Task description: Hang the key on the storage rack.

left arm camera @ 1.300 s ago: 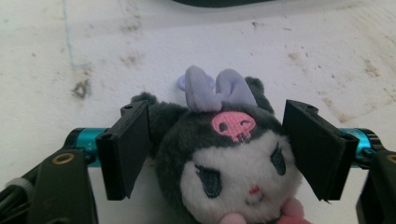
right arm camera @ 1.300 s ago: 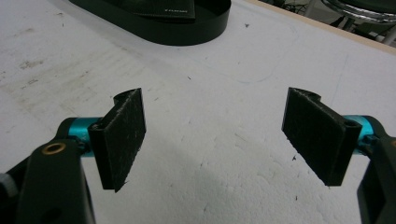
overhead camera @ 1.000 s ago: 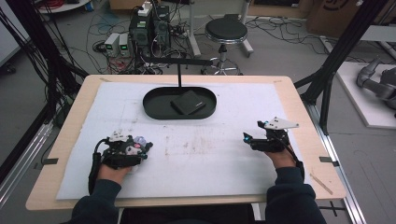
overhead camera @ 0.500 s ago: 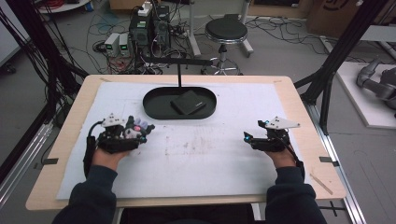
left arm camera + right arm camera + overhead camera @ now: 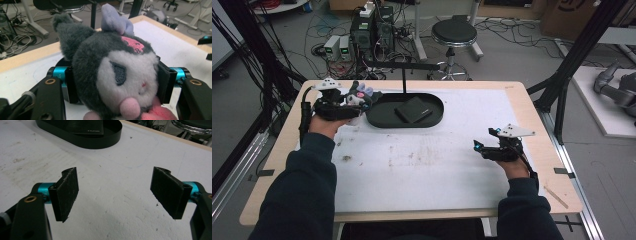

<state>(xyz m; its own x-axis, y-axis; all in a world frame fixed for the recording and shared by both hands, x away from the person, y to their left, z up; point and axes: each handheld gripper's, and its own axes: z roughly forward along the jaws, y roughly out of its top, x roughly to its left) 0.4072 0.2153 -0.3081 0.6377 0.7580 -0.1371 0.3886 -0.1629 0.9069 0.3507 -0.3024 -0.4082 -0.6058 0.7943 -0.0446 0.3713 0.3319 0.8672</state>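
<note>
Upper left, our left claw (image 5: 354, 101) clamps the grey-and-white plush toy (image 5: 112, 72) beside the black oval tray's rim (image 5: 377, 120); our right claw (image 5: 477, 146) gapes apart over bare white worktop (image 5: 422, 165).

Dark navy sleeves (image 5: 307, 190); black tools (image 5: 479, 149) with teal joints, grey plates.

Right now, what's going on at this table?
A person works with a claw in each hand. The left claw is clamped on a grey-and-white plush toy with a lilac bow and holds it up beside the left end of the oval black tray, where a flat black rectangular case already lies. The right claw hangs open and empty over the white table cover.
</note>
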